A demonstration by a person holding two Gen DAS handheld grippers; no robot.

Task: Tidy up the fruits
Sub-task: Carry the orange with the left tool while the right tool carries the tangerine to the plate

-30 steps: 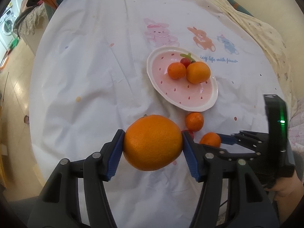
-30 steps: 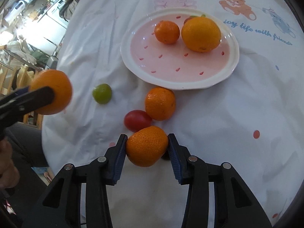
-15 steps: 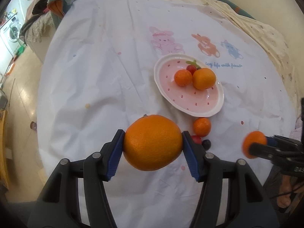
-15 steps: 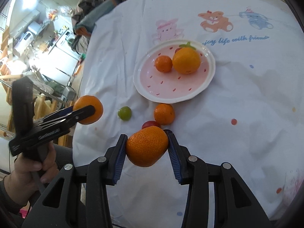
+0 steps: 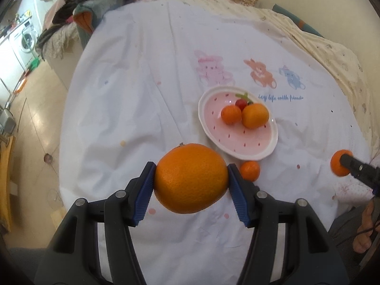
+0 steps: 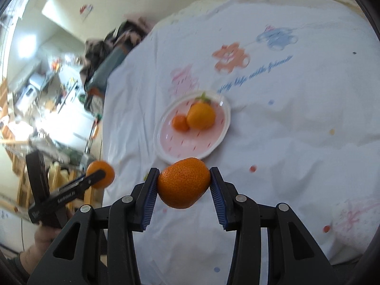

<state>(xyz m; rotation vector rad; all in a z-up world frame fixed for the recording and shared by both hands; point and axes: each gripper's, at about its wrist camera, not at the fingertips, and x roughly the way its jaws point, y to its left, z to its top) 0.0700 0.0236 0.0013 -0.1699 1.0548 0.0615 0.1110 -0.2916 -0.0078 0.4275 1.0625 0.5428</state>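
Note:
My left gripper (image 5: 191,177) is shut on a large orange (image 5: 190,178), held high above the near part of the table. My right gripper (image 6: 183,185) is shut on a mandarin (image 6: 184,185), also held high; it shows at the right edge of the left wrist view (image 5: 338,162). The pink strawberry plate (image 5: 258,147) holds a small mandarin (image 5: 230,114), an orange (image 5: 255,115) and a red fruit (image 5: 241,103). Another mandarin (image 5: 249,171) lies on the cloth just in front of the plate.
The table wears a white cloth (image 5: 133,90) printed with cartoon animals (image 5: 261,73). A pile of clothes (image 5: 92,4) lies at the far left. The floor (image 5: 28,123) drops away left of the table. The plate also shows in the right wrist view (image 6: 166,152).
Both grippers have risen and pulled back from the table with their fruit; the plate looks smaller and farther. The right wrist view has tilted and is blurred by motion.

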